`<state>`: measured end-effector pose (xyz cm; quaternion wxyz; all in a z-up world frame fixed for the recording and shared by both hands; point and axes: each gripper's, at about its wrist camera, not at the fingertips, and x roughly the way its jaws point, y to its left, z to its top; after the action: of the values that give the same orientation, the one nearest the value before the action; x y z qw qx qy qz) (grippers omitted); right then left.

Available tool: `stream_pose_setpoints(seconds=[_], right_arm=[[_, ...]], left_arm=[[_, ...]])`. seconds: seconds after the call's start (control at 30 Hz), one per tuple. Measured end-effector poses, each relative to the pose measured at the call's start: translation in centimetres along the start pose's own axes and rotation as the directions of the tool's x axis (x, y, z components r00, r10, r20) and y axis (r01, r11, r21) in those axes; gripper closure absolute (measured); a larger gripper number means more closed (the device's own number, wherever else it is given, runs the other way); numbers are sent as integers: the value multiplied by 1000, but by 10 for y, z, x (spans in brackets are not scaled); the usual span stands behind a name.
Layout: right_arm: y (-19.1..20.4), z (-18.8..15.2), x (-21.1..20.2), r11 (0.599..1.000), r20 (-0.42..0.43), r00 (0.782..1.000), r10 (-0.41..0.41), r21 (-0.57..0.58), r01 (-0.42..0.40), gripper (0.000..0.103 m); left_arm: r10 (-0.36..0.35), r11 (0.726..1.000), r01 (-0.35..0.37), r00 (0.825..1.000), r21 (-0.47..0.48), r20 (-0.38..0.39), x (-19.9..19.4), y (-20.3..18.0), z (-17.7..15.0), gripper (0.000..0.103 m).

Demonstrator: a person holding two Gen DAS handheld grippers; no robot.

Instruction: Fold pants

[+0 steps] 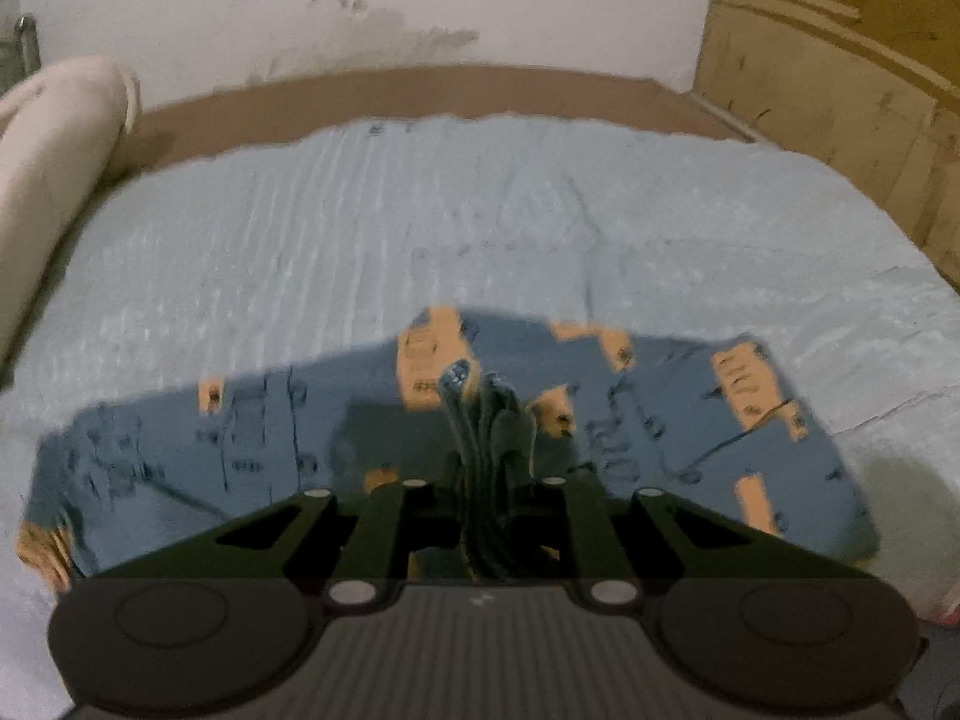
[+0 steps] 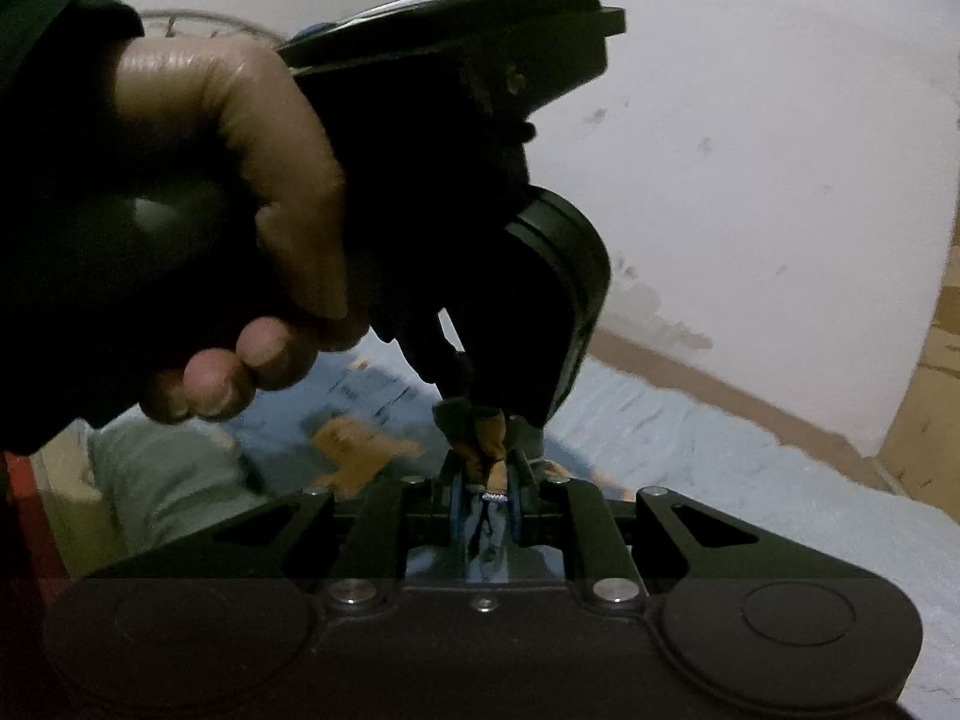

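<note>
Mid-fold, by my read. Pants [image 1: 540,414], blue with orange patches, lie across the lower half of the left view on a pale blue sheet [image 1: 420,210]. Left gripper [image 1: 486,480] clamped on a bunched edge; right gripper [image 2: 485,486] clamped on blue-orange cloth at centre. Next likely: carry both edges together and lay them flat, aligned. Left hand [image 2: 228,192] and its tool fill the upper left of the right view, crowding it. Pillow [image 1: 54,138] upper left; wall [image 1: 360,12] behind.
</note>
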<state>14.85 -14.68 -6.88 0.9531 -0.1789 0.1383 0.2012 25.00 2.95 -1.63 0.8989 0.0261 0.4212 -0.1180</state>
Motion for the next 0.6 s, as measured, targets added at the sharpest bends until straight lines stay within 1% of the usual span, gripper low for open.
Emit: stream_pose_setpoints(seconds=[0.03, 0.07, 0.1, 0.17, 0.2, 0.23, 0.27, 0.3, 0.33, 0.4, 0.43, 0.47, 0.5, 0.57, 0.6], right_arm=[[2, -2, 4, 1000, -15, 1000, 9, -4, -9, 88], [4, -4, 7, 1000, -27, 999, 17, -9, -17, 88], [6, -7, 9, 1000, -38, 999, 24, -12, -25, 88], [8, -11, 11, 999, -51, 998, 33, -19, -34, 88], [8, -12, 12, 999, -55, 998, 38, -19, -39, 86], [7, -13, 12, 999, -55, 998, 42, -15, -43, 84], [8, -14, 11, 999, -51, 998, 45, -12, -46, 79], [7, -14, 10, 999, -46, 998, 47, -9, -48, 69], [5, -15, 10, 999, -42, 998, 49, -5, -49, 63], [1, -14, 5, 999, -27, 998, 50, 10, -49, 35], [-2, -15, 3, 999, -20, 999, 49, 20, -49, 29], [-5, -16, 0, 998, -15, 999, 50, 31, -49, 18], [-11, -18, -6, 998, -7, 999, 46, 48, -46, 11], [-23, -23, -19, 996, 12, 1000, 27, 81, -28, 2], [-30, -26, -27, 995, 19, 1000, 8, 97, -9, 1]], left_arm=[[-3, 1000, 3, 1000, -6, -4, 4, 2, -3, 86], [-4, 1000, 4, 1000, -13, -8, 7, 4, -6, 81], [-1, 1000, 1, 1000, -19, -8, 9, 6, -8, 80], [6, 1000, -6, 1000, -27, -3, 9, 10, -10, 64], [22, 999, -22, 1000, -29, 2, 8, 12, -11, 57], [38, 999, -38, 999, -31, 9, 5, 14, -11, 45], [51, 998, -51, 999, -33, 13, 3, 15, -10, 37], [63, 997, -62, 998, -35, 17, 1, 16, -9, 33], [71, 997, -71, 997, -41, 22, -2, 18, -8, 25], [96, 994, -94, 995, -60, 37, -9, 22, -7, 8], [110, 992, -106, 993, -67, 47, -12, 24, -7, 5], [128, 990, -124, 990, -72, 62, -16, 23, -7, 1], [143, 988, -138, 987, -73, 75, -19, 23, -7, 1], [166, 985, -160, 982, -69, 93, -23, 18, -7, 1], [173, 984, -167, 980, -67, 101, -24, 14, -8, 1]])
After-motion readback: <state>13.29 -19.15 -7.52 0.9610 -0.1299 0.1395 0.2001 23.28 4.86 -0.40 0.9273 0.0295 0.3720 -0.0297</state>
